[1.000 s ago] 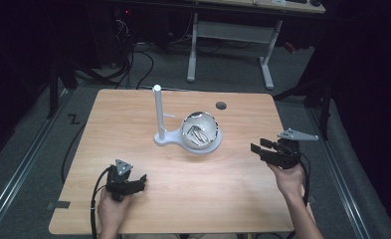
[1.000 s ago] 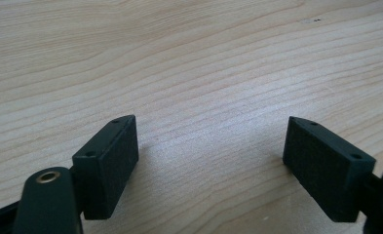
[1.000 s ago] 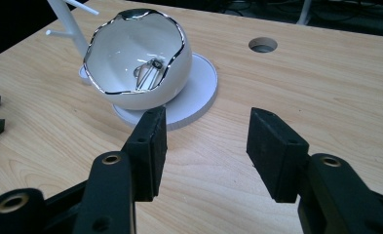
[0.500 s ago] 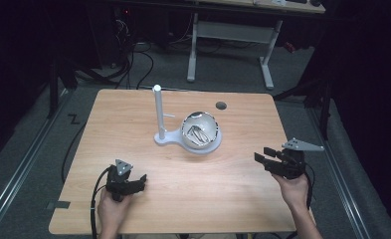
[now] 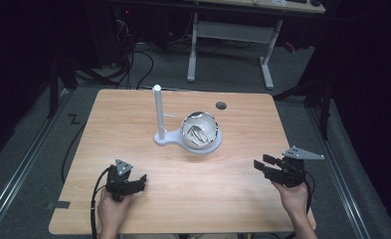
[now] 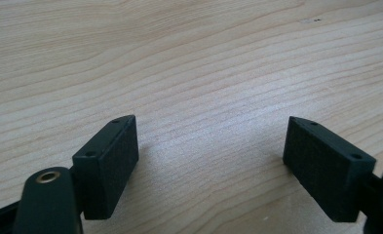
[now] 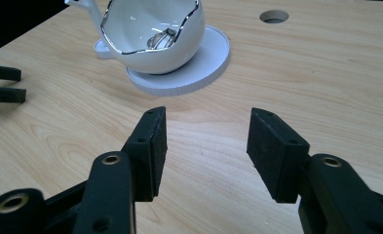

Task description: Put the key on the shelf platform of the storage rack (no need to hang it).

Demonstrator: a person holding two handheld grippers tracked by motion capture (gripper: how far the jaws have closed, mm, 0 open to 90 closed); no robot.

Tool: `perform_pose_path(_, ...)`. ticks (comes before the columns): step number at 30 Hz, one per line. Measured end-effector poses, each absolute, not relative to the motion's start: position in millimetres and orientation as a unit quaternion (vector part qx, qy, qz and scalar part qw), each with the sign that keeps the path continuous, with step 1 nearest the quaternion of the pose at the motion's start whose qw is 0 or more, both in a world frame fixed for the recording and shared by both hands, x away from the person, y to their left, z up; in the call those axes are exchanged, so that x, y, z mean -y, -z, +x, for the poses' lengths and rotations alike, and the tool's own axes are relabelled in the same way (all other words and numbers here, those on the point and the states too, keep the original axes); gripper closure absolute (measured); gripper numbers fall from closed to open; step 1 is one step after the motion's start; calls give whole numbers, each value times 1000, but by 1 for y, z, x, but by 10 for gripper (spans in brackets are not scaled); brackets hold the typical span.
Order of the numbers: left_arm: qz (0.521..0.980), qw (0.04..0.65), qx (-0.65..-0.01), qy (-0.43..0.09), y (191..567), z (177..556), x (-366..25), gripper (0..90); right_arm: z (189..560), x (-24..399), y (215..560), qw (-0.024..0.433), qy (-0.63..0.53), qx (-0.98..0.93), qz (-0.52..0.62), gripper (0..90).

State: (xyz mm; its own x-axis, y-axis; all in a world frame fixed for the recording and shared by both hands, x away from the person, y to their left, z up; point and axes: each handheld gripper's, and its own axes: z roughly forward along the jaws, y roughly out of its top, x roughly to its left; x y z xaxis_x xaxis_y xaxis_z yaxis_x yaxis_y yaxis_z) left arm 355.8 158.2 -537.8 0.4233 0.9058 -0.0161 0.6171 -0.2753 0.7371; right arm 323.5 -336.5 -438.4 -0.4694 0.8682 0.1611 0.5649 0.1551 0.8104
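We've got the white bowl sitting on its white stand in the middle of the high view, upper left in the right gripper view. It looks like glazed ceramic with a jagged metallic rim, so we'd guess stiff, slippery and easy to chip. Something metal lies inside; can't tell what. We'd grab low over the rim wall, not the thin post.

Right gripper is spread wide, nothing between the jaws. Left gripper is spread too, over bare table at lower left, well apart from the bowl. Plenty of open wood all around; table edges are far off.
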Motion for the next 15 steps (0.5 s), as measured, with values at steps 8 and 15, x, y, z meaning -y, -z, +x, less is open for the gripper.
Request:
perform_pose_path(8, 770, 344, -494, -210, 538, 356, -158, 209, 323, 331, 448, 166, -428, -746, 483, 499)
perform_pose_path(15, 770, 344, -494, -210, 538, 356, -158, 209, 323, 326, 453, 160, -429, -747, 482, 501)
